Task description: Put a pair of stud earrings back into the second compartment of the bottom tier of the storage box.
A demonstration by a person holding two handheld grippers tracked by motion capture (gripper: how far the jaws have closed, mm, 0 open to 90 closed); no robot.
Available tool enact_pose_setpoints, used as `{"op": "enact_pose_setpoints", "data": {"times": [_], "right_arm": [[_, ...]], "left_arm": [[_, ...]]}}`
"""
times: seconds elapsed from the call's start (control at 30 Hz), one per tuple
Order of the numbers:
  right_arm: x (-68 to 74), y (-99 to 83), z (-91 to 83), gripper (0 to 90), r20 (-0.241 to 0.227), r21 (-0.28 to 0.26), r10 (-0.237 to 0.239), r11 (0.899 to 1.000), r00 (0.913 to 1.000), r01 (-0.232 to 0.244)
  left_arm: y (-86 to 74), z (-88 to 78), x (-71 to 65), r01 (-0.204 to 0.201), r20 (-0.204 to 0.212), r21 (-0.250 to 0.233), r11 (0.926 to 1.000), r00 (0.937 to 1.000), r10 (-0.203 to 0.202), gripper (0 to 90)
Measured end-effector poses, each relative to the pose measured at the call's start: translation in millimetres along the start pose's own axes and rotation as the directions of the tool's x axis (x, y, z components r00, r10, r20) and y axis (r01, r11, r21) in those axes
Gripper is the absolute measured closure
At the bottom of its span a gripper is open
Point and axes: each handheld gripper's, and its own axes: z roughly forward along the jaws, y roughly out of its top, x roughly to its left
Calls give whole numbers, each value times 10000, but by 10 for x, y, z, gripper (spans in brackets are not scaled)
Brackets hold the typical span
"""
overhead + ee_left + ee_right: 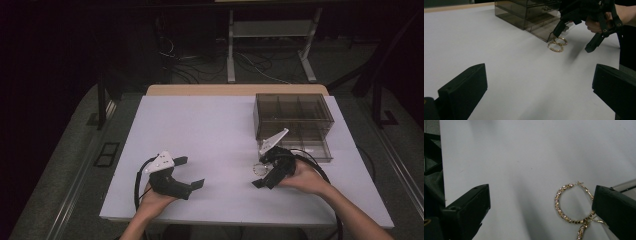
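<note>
Two gold hoop earrings set with small stones lie touching on the white table [200, 130], just in front of a smoky clear drawer box [292, 112]. In the right gripper view the full hoop [556, 201] lies beside the right jaw, and the second hoop [582, 231] is partly cut off below it. My right gripper [260, 170] hangs open over them, jaws wide apart and holding nothing. From the left gripper view, the near hoop [556, 51] and the far hoop [566, 42] lie under the right gripper [574, 38]. My left gripper [191, 172] is open and empty at the front left.
The drawer box [524, 12] stands at the back right of the table, its lowest drawer [310, 150] pulled out toward the right hand. Bare table surface lies between the grippers. Table legs and cables are on the floor behind.
</note>
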Motion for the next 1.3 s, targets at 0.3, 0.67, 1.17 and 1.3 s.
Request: {"op": "enact_pose_setpoints", "data": {"times": [0.3,0.67,1.17,1.3], "right_arm": [[-7,-31,83,211,302,55,-42,10000,9995,40],[-15,-38,97,459,745,46,-54,10000,9972,51],[22,-36,137,718,1652,251,-344,9992,9857,307],[26,-39,136,770,1666,290,-436,9988,9851,393]], "left_arm": [[0,1,-2,-22,0,35,10000,10000,22,0],[0,3,-5,-73,1,78,9999,10000,73,0],[0,8,-7,-125,4,111,9999,9999,125,0],[0,12,-6,-138,9,134,9998,9999,138,0]]}}
